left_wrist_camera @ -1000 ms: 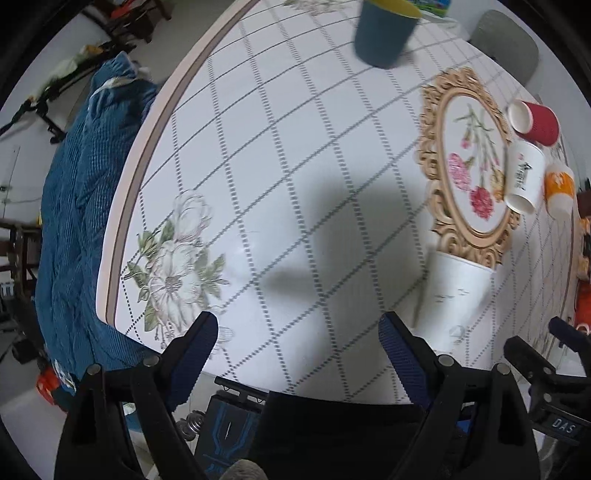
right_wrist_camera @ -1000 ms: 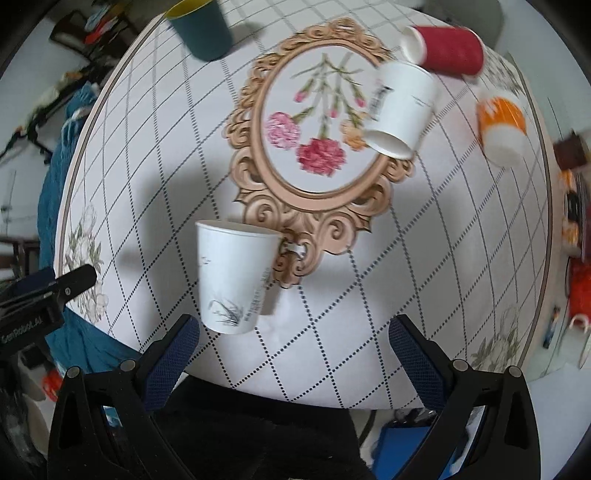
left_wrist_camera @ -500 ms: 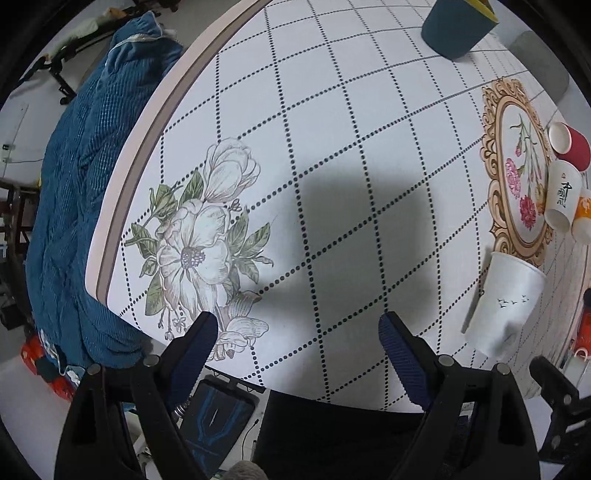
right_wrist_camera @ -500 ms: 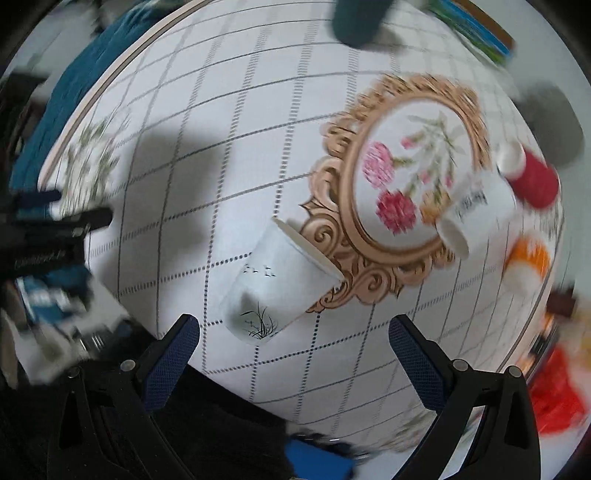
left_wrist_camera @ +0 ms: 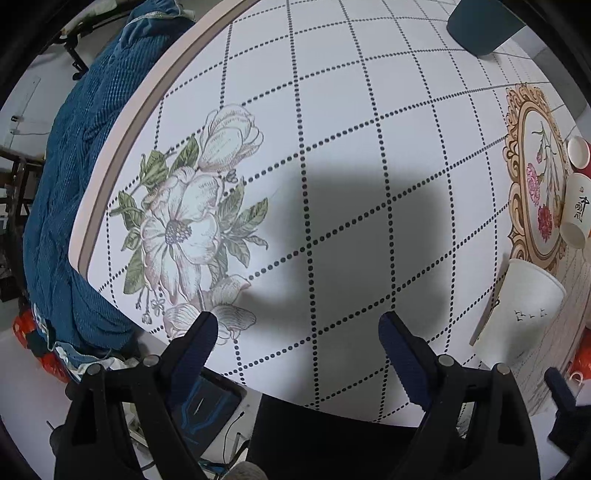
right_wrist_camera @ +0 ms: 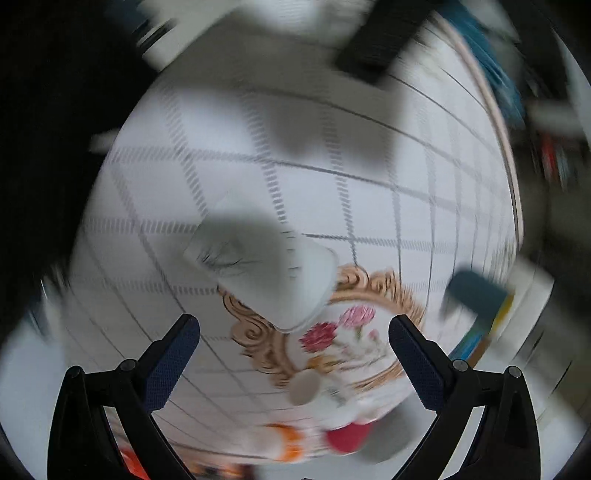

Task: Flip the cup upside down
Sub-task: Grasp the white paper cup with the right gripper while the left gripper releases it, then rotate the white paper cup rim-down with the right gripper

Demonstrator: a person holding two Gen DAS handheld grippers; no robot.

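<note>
The right gripper [right_wrist_camera: 294, 345] (view badly blurred), jaws wide and empty, faces the upright white cup [right_wrist_camera: 271, 275] on the table [left_wrist_camera: 351, 155], likely lining up a grasp.

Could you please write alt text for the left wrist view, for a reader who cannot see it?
The open left claw hovers empty over a round table with a dotted grid and flower print. At the right edge stands a white paper cup, upright; behind it two mugs lie by an ornate floral medallion, and a teal cup sits far back.
</note>
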